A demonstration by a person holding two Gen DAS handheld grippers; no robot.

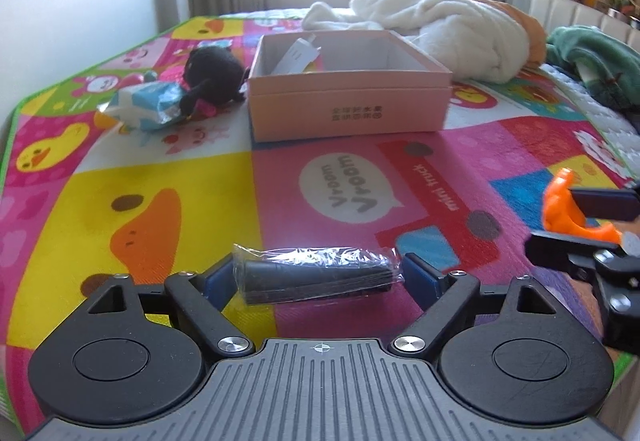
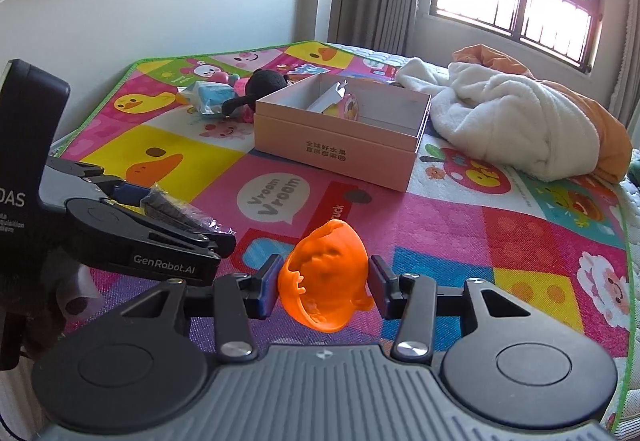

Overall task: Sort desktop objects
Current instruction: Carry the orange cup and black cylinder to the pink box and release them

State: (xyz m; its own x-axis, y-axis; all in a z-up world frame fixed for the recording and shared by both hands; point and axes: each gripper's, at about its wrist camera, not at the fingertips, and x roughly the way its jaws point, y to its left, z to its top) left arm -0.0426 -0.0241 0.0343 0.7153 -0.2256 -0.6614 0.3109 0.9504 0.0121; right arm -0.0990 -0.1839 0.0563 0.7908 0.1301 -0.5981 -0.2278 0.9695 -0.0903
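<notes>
The black wrapped bundle [image 1: 316, 275] (dark, in crinkled clear plastic) is lying crosswise between the left gripper [image 1: 318, 273] fingers, its long axis running from one blue pad [image 1: 218, 277] to the other. Both ends are sitting at the pads, with the jaws spread wide; whether the pads are pressing cannot be told. The right gripper [image 2: 325, 283] is pinching an orange moulded toy [image 2: 326, 277] between narrowed jaws, the toy's open, hollow side facing down toward the camera. Both grippers are tilting downward over the cartoon play mat [image 2: 440, 225], the left one sitting just to the left of the right. Farther back on the mat, a pink open box [image 2: 340, 139] is standing with a few items inside; a black plush [image 2: 260, 87] and a blue packet [image 2: 212, 97] are lying beside it.
</notes>
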